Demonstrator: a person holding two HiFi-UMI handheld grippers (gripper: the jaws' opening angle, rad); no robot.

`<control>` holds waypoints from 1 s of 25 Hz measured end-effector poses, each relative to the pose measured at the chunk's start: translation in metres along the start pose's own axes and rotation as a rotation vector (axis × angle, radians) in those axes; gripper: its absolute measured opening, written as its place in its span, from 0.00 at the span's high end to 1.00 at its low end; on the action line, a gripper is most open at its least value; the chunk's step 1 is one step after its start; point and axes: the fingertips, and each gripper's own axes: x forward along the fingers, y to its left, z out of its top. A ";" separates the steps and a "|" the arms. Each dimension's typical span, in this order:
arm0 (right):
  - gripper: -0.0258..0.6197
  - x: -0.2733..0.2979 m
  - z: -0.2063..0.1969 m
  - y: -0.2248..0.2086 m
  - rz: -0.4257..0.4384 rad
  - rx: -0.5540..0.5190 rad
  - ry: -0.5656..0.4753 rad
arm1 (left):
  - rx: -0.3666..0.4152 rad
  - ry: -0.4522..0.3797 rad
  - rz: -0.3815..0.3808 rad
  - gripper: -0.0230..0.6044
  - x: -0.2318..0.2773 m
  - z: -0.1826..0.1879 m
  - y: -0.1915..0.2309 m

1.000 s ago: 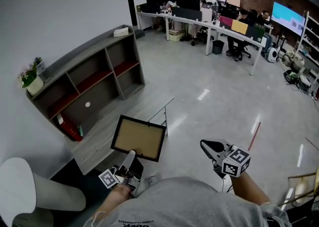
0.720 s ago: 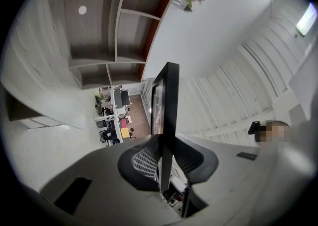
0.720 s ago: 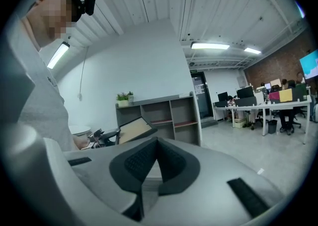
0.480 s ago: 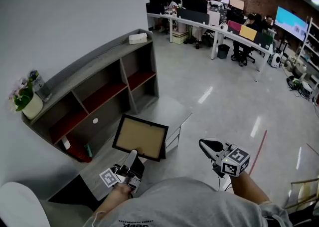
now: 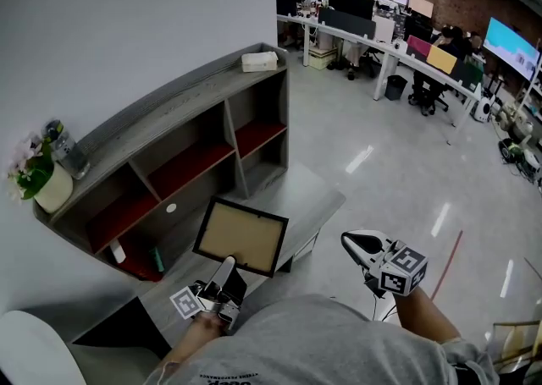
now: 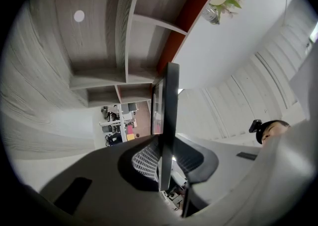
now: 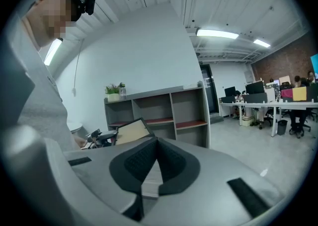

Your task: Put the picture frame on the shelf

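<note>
**A:** Where's the picture frame point(image 5: 240, 235) right now?

**B:** In the left gripper point(image 5: 227, 268), low and left of centre in the head view. The jaws are clamped on the middle of its lower edge, and it stands up from them with its tan face towards the camera. In the left gripper view the picture frame point(image 6: 168, 115) shows edge-on, running up the middle between the two pads.

**A:** And the shelf point(image 5: 161, 117)?

**B:** Beyond the frame, towards the upper left of the head view, against the wall. Its length runs on a diagonal from lower left to upper right. The open compartments face the person, and the frame is apart from them, not yet at any opening.

**A:** So which way does the frame have to go?

**B:** Up and left in the picture, I'd judge, either into a compartment or onto the top board. The frame's long edge already lies roughly along the shelf's run, so little turning seems needed.

**A:** The right gripper point(image 5: 360, 248)?

**B:** Lower right of centre, well apart from the shelf, jaws closed together on nothing. The left is plainly the nearer one.
</note>
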 end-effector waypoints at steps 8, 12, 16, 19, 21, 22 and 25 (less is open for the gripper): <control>0.93 0.064 0.010 -0.063 0.160 -0.024 0.002 | 0.069 -0.094 0.056 0.82 0.031 0.020 0.030; 0.93 0.107 0.023 -0.114 0.278 -0.044 0.000 | 0.139 -0.199 0.090 0.82 0.057 0.039 0.050; 0.93 0.140 0.049 -0.172 0.381 -0.052 0.008 | 0.154 -0.312 0.125 0.82 0.105 0.040 0.070; 0.93 0.161 0.067 -0.211 0.447 -0.072 0.014 | 0.182 -0.337 0.137 0.82 0.145 0.037 0.081; 0.93 0.174 0.075 -0.233 0.483 -0.074 0.022 | 0.196 -0.359 0.145 0.82 0.167 0.038 0.087; 0.93 0.180 0.078 -0.243 0.500 -0.073 0.026 | 0.202 -0.368 0.151 0.82 0.177 0.039 0.090; 0.93 0.196 0.082 -0.266 0.547 -0.074 0.036 | 0.213 -0.377 0.174 0.82 0.203 0.038 0.101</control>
